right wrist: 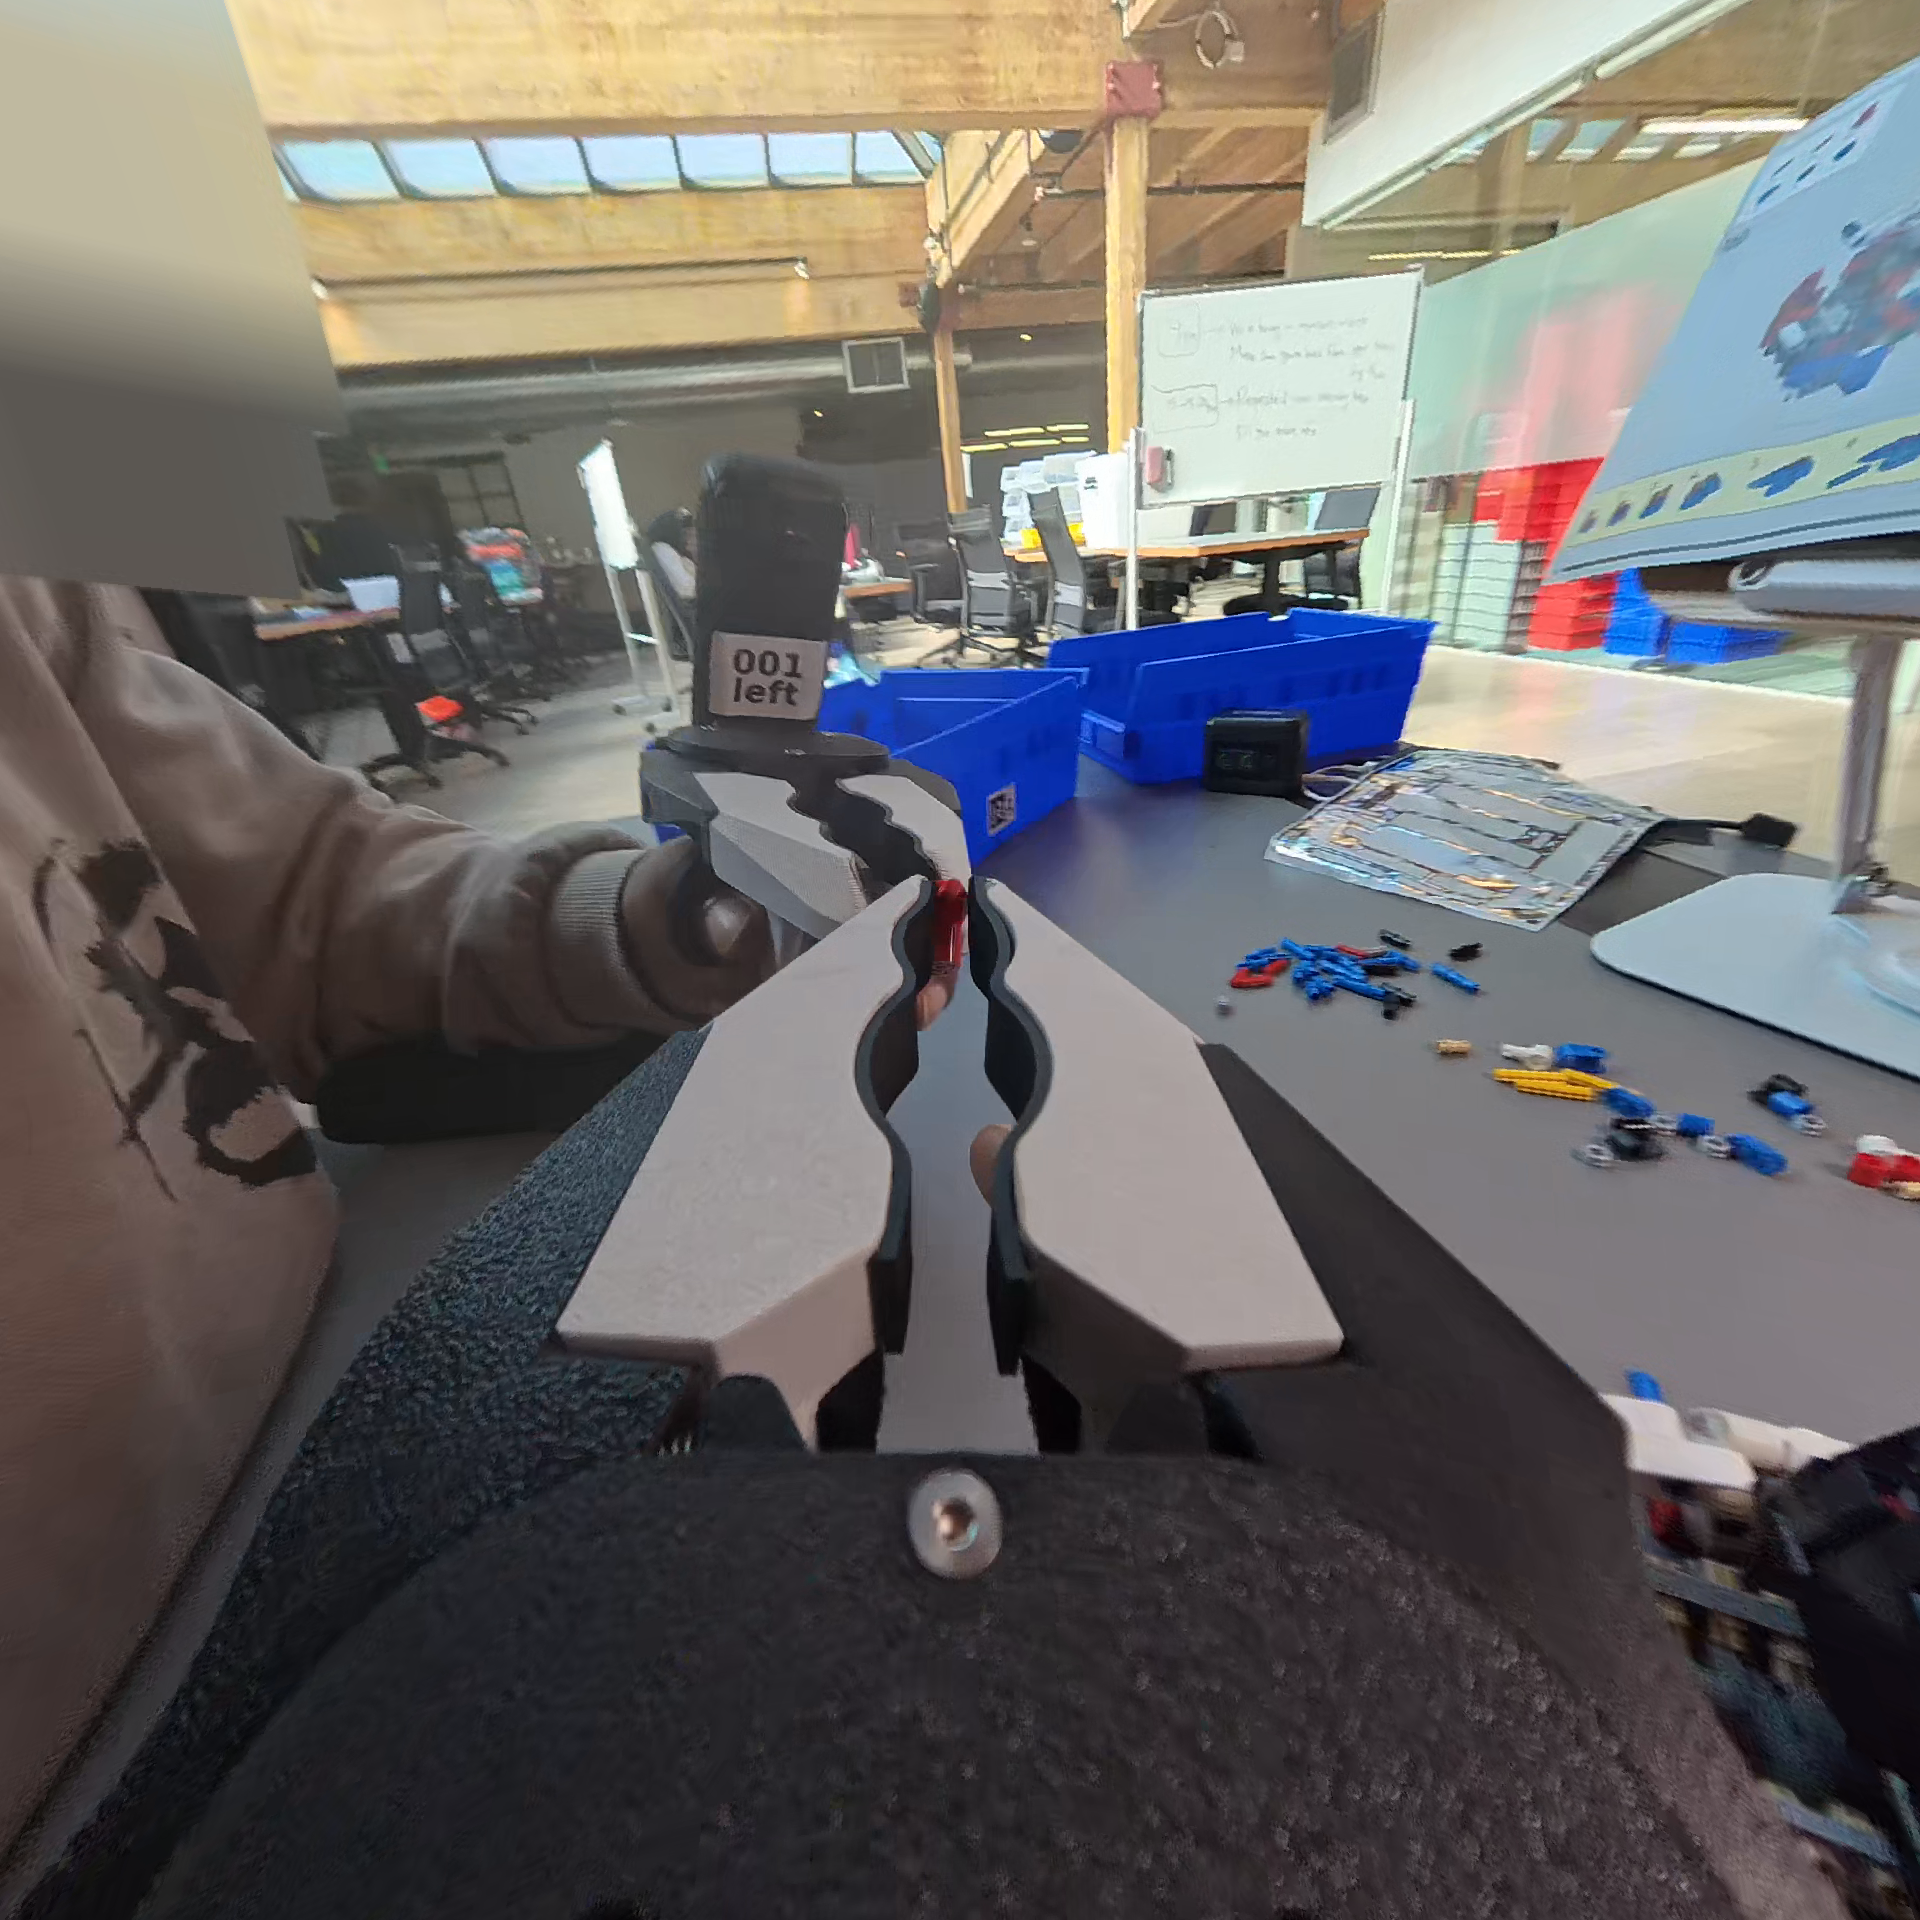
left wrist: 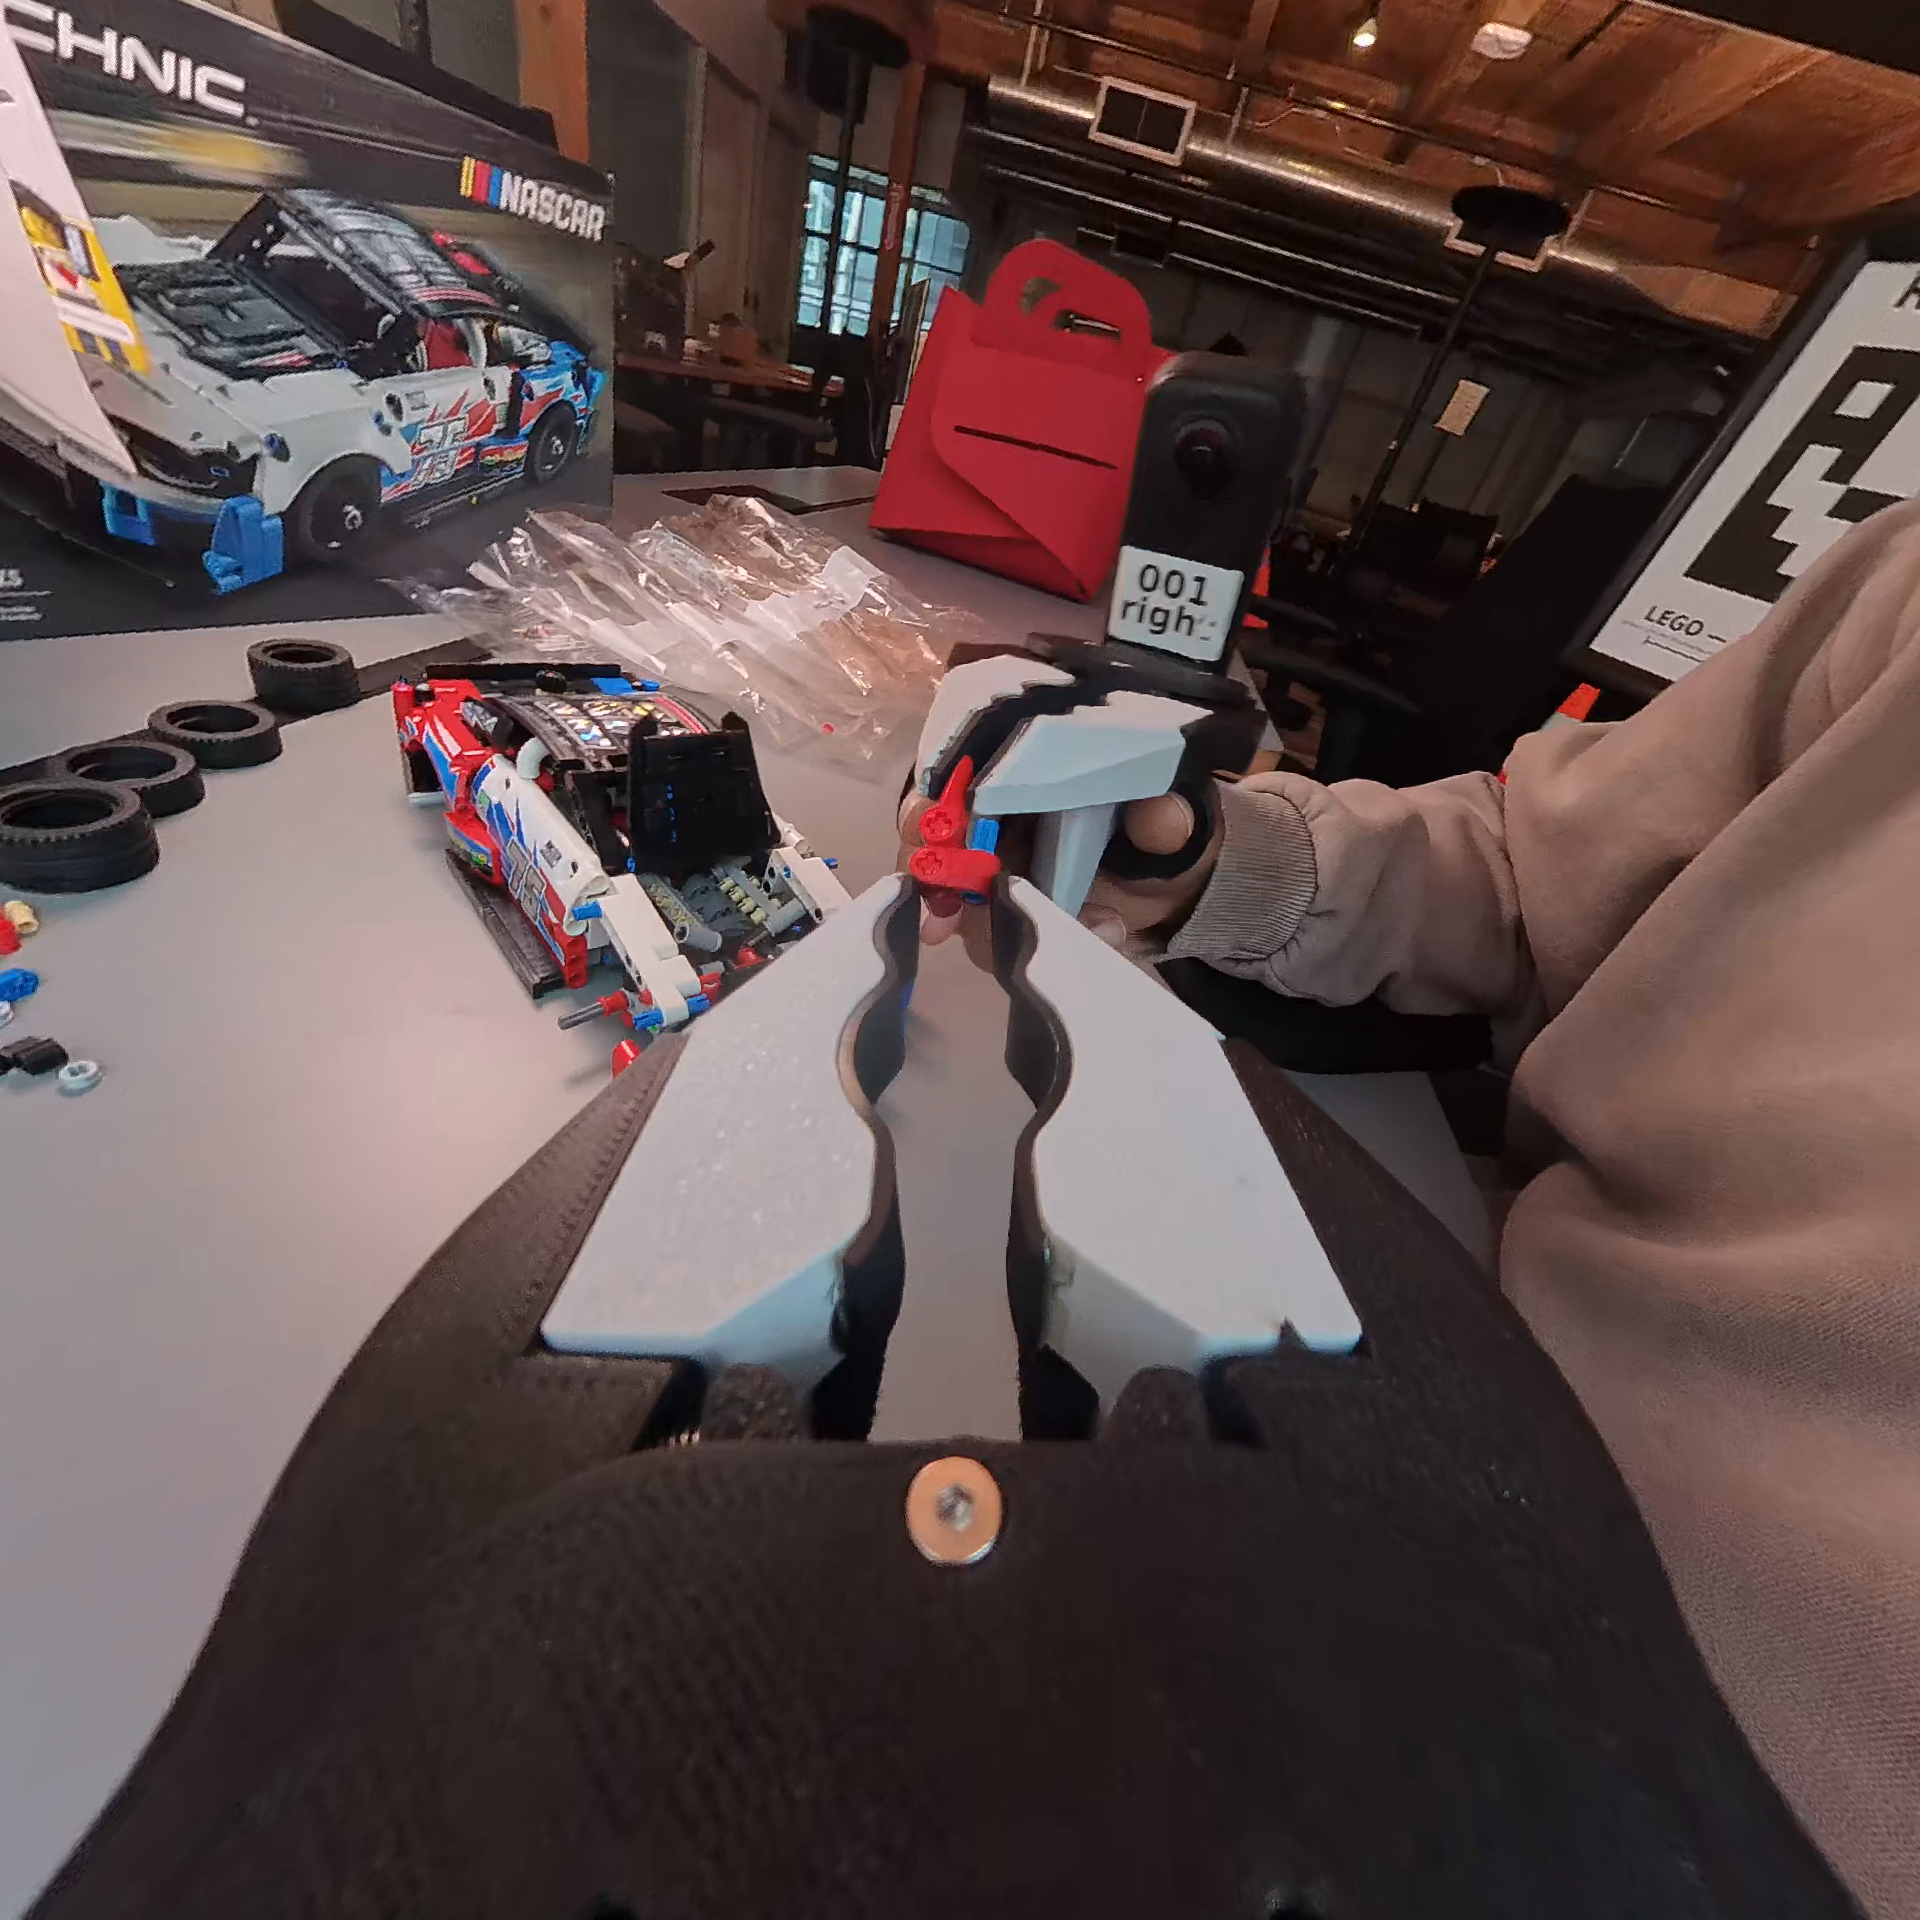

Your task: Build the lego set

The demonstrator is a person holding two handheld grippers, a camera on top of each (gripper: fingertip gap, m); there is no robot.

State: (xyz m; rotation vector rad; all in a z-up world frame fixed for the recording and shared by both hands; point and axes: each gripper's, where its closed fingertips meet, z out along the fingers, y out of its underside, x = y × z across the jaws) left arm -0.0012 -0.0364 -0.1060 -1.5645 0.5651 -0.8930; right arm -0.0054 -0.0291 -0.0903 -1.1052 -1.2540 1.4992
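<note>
Above the grey tabletop, the left gripper and the right gripper meet tip to tip, both clenched on one small red angled Lego piece. The partly built red, white and blue Lego race car lies left of them.

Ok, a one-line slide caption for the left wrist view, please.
Both grippers, left and right, pinch a small red piece above the table, beside the half-built car.

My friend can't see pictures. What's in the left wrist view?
Two grippers meet over a grey table, the left gripper and right gripper pinching small red pieces. A half-built toy race car sits behind, near four tyres.
</note>
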